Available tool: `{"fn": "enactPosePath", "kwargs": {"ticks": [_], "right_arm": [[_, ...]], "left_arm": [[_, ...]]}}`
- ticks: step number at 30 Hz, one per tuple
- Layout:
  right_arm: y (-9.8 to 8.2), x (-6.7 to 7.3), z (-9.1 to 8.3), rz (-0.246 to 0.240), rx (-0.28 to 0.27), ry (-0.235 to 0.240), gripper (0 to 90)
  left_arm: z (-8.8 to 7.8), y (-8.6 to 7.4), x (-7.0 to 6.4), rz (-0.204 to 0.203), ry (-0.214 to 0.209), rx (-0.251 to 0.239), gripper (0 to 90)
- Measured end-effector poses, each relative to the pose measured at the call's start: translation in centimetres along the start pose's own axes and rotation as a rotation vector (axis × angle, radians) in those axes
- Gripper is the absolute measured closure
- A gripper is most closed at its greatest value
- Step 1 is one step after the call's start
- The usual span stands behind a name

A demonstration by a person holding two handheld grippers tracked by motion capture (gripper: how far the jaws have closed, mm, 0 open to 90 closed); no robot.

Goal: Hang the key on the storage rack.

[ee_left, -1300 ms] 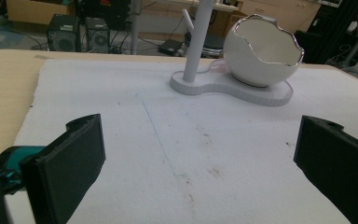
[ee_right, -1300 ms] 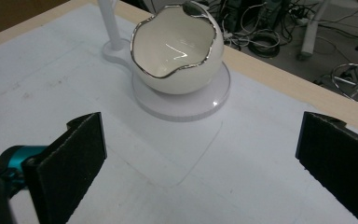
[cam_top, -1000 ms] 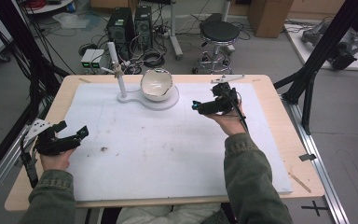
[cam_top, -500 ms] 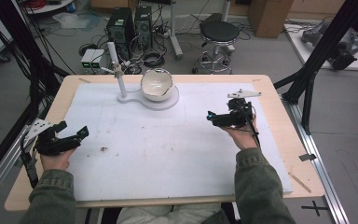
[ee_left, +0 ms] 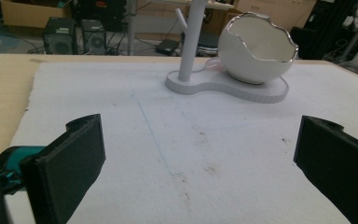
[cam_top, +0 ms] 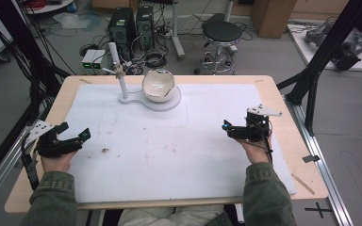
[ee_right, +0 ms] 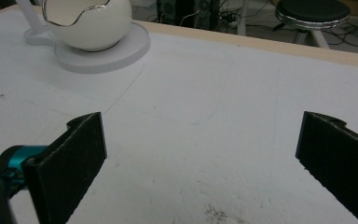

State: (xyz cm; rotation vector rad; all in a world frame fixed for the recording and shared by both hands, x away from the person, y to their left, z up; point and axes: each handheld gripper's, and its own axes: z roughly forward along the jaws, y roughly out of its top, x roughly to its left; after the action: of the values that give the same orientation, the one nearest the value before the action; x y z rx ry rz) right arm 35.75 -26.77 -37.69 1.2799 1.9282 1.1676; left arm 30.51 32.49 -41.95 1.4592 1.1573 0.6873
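A white egg-shaped bowl (cam_top: pixel 158 84) with a jagged silver rim sits on a white stand base (cam_top: pixel 169 103) at the back middle of the table, and a thin white post (cam_top: pixel 117 70) rises from that base. My left gripper (cam_top: pixel 75 131) rests open near the table's left edge, far from the bowl. In the left gripper view the bowl (ee_left: pixel 258 51) stands ahead to the right, with nothing inside my left gripper (ee_left: pixel 198 163). My right gripper (cam_top: pixel 226 128) is held open at the right, pointing left. The right gripper view has the bowl (ee_right: pixel 91 23) at upper left, well beyond my empty right gripper (ee_right: pixel 200 158).
A white mat (cam_top: pixel 169 155) covers most of the wooden table (cam_top: pixel 273 84). A small dark smudge of crumbs (cam_top: pixel 104 150) lies on the mat near the left gripper. Behind the table stand a black stool (cam_top: pixel 221 33), computer towers (cam_top: pixel 127 26) and black frame struts (cam_top: pixel 320 66).
My right gripper has pulled away from beside the bowl, moving right and toward the near side of the table. The left gripper has stayed put.
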Motion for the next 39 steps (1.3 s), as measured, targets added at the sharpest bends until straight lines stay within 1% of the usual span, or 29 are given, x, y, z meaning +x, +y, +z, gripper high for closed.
{"fn": "enactPosePath", "kwargs": {"ticks": [1, 2, 3, 5, 6, 8, 9, 11, 13, 20, 21, 22, 24, 27, 28, 29, 30, 32, 34, 39], "right_arm": [[-0.3, -0.1, -0.2, 0.005, -0.015, 0.0, 0.6], [-0.9, -0.2, -0.7, 0.003, -0.058, 0.003, 0.6], [-0.9, -0.2, -0.7, 0.003, -0.058, 0.003, 0.6], [-1.7, -0.3, -1.2, 0.004, -0.091, 0.003, 0.6], [-1.7, -0.3, -1.2, 0.004, -0.091, 0.003, 0.6], [-2.4, -0.5, -1.6, 0.002, -0.109, 0.012, 0.6], [-2.4, -0.5, -1.6, 0.002, -0.109, 0.012, 0.6], [-2.7, -0.6, -1.8, -0.003, -0.109, 0.029, 0.6], [-3.0, -0.5, -1.9, -0.03, -0.107, 0.03, 0.6], [-4.2, -0.7, -2.3, -0.028, -0.119, 0.055, 0.6], [-4.3, -0.8, -2.3, -0.031, -0.12, 0.055, 0.6], [-4.7, -0.9, -2.5, -0.046, -0.134, 0.045, 0.6], [-5.0, -0.9, -2.7, -0.05, -0.149, 0.029, 0.6], [-5.2, -1.0, -2.9, -0.041, -0.16, 0.022, 0.6], [-5.6, -1.2, -3.0, -0.03, -0.152, 0.024, 0.6], [-5.6, -1.2, -3.0, -0.03, -0.152, 0.024, 0.6], [-5.9, -1.4, -2.9, -0.027, -0.131, 0.017, 0.6], [-6.1, -1.7, -2.8, -0.013, -0.119, 0.017, 0.6], [-6.2, -1.8, -2.9, 0.005, -0.129, 0.019, 0.6], [-6.1, -1.9, -3.0, 0.015, -0.15, 0.016, 0.6]], "left_arm": [[0.0, 0.0, -0.1, 0.009, -0.003, -0.008, 2.4], [-0.1, 0.0, -0.2, 0.015, -0.007, -0.011, 2.4], [-0.1, 0.0, -0.2, 0.017, -0.008, -0.011, 2.4], [0.0, 0.0, -0.3, 0.016, -0.004, -0.006, 2.4], [0.0, 0.0, -0.3, 0.017, -0.003, -0.006, 2.4], [-0.1, 0.0, -0.3, 0.022, -0.001, -0.004, 2.4], [-0.1, 0.0, -0.3, 0.022, -0.001, -0.004, 2.4], [-0.1, 0.0, -0.3, 0.024, -0.001, -0.003, 2.4], [-0.1, 0.0, -0.3, 0.024, -0.002, 0.0, 2.4], [-0.1, 0.0, -0.3, 0.019, -0.007, -0.012, 2.4], [0.0, 0.0, -0.3, 0.018, -0.009, -0.014, 2.4], [0.0, 0.1, -0.3, 0.017, -0.008, -0.015, 2.4], [0.1, 0.1, -0.4, 0.016, -0.009, -0.018, 2.4], [0.1, 0.1, -0.4, 0.018, -0.009, -0.021, 2.4], [0.1, 0.1, -0.4, 0.017, -0.012, -0.02, 2.4], [0.1, 0.1, -0.4, 0.014, -0.012, -0.019, 2.4], [0.1, 0.1, -0.3, 0.015, -0.012, -0.021, 2.4], [0.1, 0.1, -0.3, 0.014, -0.013, -0.021, 2.4], [0.1, 0.1, -0.3, 0.014, -0.014, -0.019, 2.4], [0.2, 0.0, -0.2, 0.01, -0.011, -0.013, 2.4]]}}
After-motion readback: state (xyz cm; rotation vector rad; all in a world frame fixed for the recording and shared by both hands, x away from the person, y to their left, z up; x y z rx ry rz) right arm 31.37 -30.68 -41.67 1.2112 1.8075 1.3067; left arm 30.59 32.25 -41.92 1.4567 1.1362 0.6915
